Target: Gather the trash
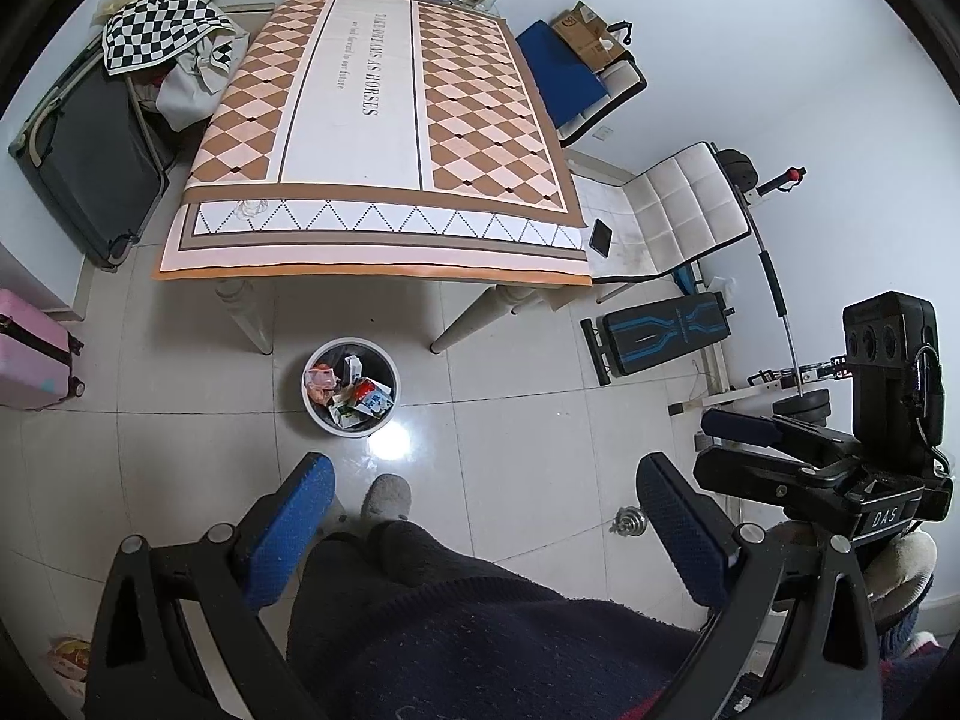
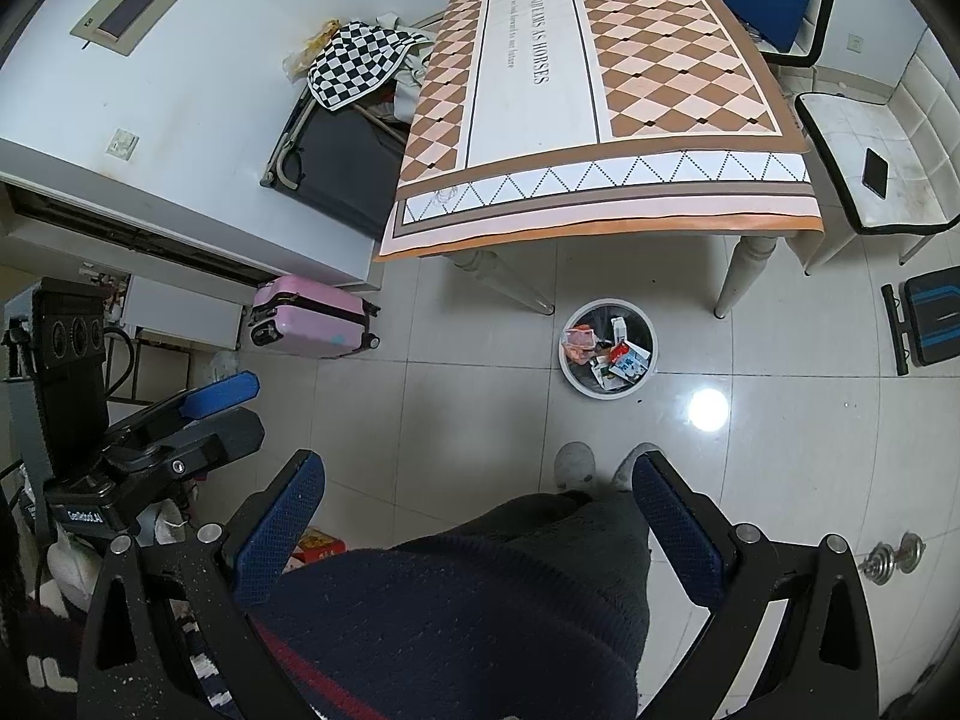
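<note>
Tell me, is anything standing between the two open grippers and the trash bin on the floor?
Nothing visible does. The trash bin stands on bare tile before the table; left gripper and right gripper hang open above the person's legs, holding nothing.

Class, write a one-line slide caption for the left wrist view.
Open left gripper held above tiled floor, facing a full trash bin before a cloth-covered table.
</note>
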`<state>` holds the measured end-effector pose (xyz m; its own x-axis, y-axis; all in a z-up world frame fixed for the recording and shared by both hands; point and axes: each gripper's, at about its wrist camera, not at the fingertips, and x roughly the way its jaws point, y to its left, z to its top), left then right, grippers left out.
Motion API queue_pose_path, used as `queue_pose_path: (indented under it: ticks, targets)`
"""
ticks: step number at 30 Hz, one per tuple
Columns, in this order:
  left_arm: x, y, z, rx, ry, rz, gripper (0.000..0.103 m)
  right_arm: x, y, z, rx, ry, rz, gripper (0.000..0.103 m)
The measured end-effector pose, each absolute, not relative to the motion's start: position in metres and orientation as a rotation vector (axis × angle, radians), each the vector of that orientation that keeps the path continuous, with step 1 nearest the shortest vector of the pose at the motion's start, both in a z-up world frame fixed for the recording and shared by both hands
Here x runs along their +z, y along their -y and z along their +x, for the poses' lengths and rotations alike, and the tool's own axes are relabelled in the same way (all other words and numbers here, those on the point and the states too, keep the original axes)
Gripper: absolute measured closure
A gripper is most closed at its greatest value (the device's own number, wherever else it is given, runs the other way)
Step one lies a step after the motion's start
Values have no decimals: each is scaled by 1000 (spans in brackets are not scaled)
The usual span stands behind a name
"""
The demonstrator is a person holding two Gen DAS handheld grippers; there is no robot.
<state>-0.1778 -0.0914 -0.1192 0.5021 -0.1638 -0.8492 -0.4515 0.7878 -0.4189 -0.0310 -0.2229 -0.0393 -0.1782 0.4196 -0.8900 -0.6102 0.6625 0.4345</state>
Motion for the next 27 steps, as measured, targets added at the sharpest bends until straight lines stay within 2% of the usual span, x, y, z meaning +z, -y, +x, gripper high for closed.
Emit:
queue_pose_path:
  ticks: [27]
  targets:
    - [-117, 93, -177, 189, -1049, -699, 0, -41, 226, -30, 930, -1504, -178, 0]
